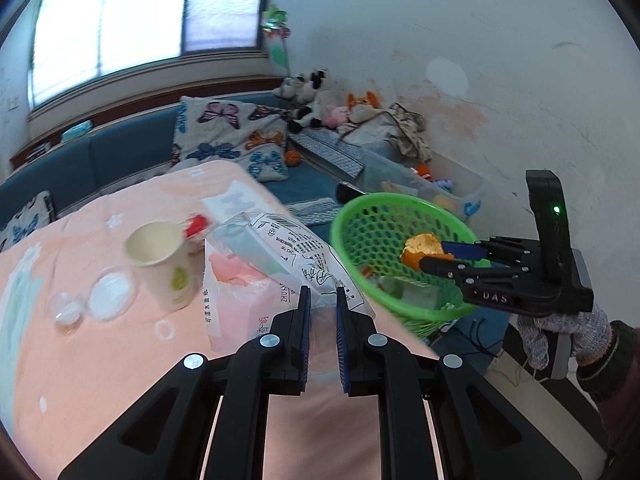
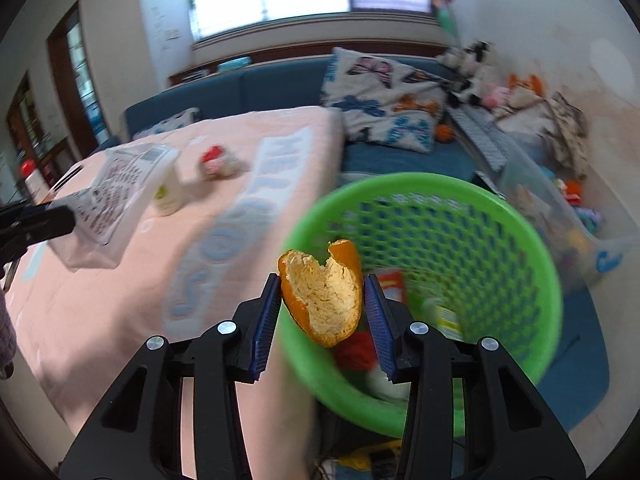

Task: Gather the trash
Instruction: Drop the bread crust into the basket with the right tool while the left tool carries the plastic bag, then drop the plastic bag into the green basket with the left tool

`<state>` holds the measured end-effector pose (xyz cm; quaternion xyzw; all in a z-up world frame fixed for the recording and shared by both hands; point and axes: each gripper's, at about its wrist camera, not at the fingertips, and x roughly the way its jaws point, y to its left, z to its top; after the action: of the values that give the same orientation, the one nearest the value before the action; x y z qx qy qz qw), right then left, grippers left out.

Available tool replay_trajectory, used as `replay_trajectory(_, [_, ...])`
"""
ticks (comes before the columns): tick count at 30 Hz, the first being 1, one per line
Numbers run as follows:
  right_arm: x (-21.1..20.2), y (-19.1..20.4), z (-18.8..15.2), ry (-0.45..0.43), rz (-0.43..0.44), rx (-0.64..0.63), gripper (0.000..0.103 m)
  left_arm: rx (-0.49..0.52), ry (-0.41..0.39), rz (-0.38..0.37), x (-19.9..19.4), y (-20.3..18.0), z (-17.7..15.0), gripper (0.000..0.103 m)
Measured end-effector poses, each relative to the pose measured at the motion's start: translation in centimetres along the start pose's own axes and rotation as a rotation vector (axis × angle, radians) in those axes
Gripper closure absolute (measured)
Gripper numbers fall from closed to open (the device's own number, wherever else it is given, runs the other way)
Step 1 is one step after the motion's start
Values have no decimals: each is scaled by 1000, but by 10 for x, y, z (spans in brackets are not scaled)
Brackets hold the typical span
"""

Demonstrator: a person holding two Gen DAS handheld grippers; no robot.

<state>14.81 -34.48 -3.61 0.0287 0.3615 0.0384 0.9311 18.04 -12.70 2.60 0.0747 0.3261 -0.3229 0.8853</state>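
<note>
The right claw (image 2: 323, 312) grips a piece of orange peel (image 2: 324, 296) between its pads, held over the green basket (image 2: 532, 240) just off the worktop's (image 2: 120, 300) edge. The basket already holds several wrappers, so part of the collecting looks done. The left claw (image 1: 323, 336) is nearly closed, pinching a printed plastic bag (image 1: 280, 248) lifted above the worktop. Left on the worktop: a paper cup (image 1: 160, 260), a red scrap (image 1: 196, 226) and clear plastic lids (image 1: 110, 296).

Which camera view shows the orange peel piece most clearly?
The right wrist view: the curved orange peel piece fills the centre, pith side facing the camera, between the right claw's blue pads. The left wrist view shows it small, over the green plastic basket.
</note>
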Motion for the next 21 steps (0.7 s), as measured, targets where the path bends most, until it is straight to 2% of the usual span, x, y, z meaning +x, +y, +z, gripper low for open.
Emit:
replay_trajectory(10, [2, -63, -18, 32, -73, 136, 54, 81, 28, -63, 44, -49, 31, 92])
replay_trajectory(14, [-1, -75, -23, 30, -72, 180, 49, 102, 52, -74, 63, -61, 40, 92])
replay_trajectory(21, [-20, -85, -28, -4, -90, 184, 47, 126, 88, -89, 95, -82, 48, 92])
